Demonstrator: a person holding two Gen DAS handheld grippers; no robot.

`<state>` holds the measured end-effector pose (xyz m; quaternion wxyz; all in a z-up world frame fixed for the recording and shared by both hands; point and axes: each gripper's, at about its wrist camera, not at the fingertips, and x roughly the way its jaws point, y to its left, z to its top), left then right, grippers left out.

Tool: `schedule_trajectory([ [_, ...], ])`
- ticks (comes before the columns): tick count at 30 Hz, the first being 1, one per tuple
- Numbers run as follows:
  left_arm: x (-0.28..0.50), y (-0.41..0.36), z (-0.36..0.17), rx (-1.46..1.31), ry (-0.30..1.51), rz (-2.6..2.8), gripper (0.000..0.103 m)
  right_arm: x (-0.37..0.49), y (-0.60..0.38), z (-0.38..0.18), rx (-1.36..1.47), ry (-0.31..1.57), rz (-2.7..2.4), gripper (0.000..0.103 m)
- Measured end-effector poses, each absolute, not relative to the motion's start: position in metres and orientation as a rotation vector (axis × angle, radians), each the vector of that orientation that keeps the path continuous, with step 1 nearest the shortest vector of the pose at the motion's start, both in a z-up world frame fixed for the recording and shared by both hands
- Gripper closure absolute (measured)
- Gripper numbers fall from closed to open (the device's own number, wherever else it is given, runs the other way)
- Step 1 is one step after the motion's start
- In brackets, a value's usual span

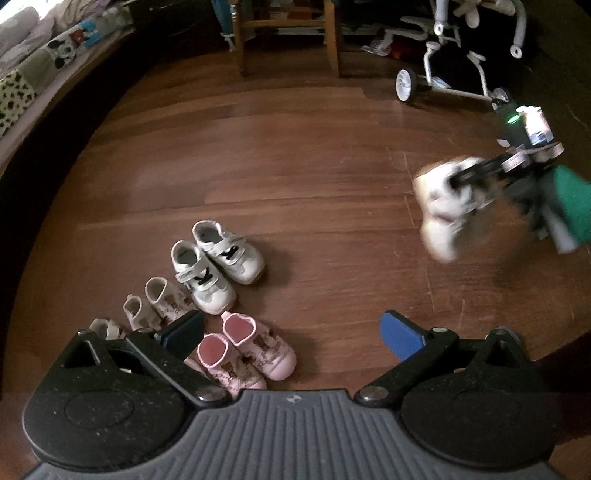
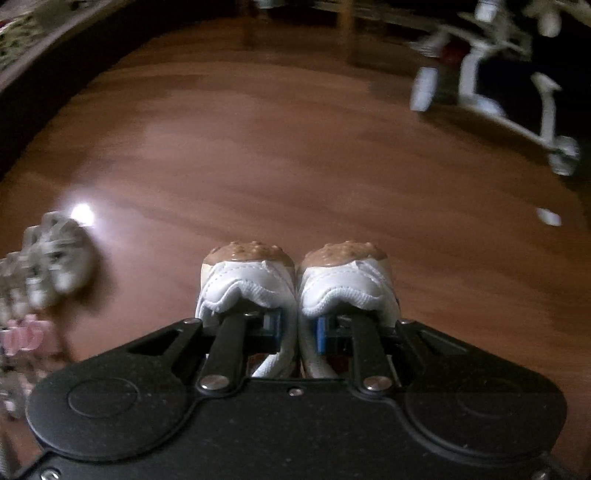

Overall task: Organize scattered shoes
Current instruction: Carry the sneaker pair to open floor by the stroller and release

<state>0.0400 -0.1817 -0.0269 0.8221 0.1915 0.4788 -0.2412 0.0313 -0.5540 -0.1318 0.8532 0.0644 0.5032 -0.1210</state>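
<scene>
1. At the far left of the left wrist view, a bed edge with a patchwork quilt [image 1: 40, 62] runs along the wall; one patch shows a cartoon mouse, with no readable writing.
2. Low on the left, three pairs of small shoes stand in a cluster on the wooden floor [image 1: 295, 166]: cream booties [image 1: 159, 306], white strap sneakers [image 1: 218, 262] and pink slip-ons [image 1: 247, 350]. Their long axes run diagonally, with the toes pointing toward the lower right.
3. The left gripper [image 1: 291, 338] hangs above the pink pair with its jaws spread wide and nothing between them.
4. At the back stand the legs of a wooden chair [image 1: 288, 33], with a white ride-on toy [image 1: 443, 74] to their right.
5. On the right, the right gripper [image 2: 296, 328] is clamped on a pair of white shoes [image 2: 295, 284], with one finger inside each opening and the inner walls pressed together. The pair is held off the floor, heels toward the camera and tan soles facing away. In the left wrist view it is a blur.
6. No brand can be read on any shoe.
</scene>
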Motion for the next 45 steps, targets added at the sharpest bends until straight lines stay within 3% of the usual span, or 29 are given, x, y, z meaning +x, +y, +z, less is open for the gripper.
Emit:
schedule_trajectory([
  [8,0.047,-0.181,-0.054,0.449,1.092,-0.482,0.001,-0.01,-0.694,-0.131,0.1,1.134,-0.453,0.086],
  [16,0.05,-0.163,-0.087,0.462,1.216,-0.443,0.001,-0.022,-0.763,-0.18,0.14,1.253,-0.477,0.086],
  [22,0.051,-0.159,-0.108,0.461,1.301,-0.432,0.001,-0.013,-0.782,-0.216,0.281,1.273,-0.47,0.086],
  [39,0.055,-0.154,-0.127,0.457,1.374,-0.391,0.001,0.066,-0.8,-0.263,0.185,1.221,-0.492,0.085],
  [45,0.055,-0.156,-0.129,0.462,1.38,-0.399,0.001,0.072,-0.804,-0.27,0.188,1.192,-0.546,0.076],
])
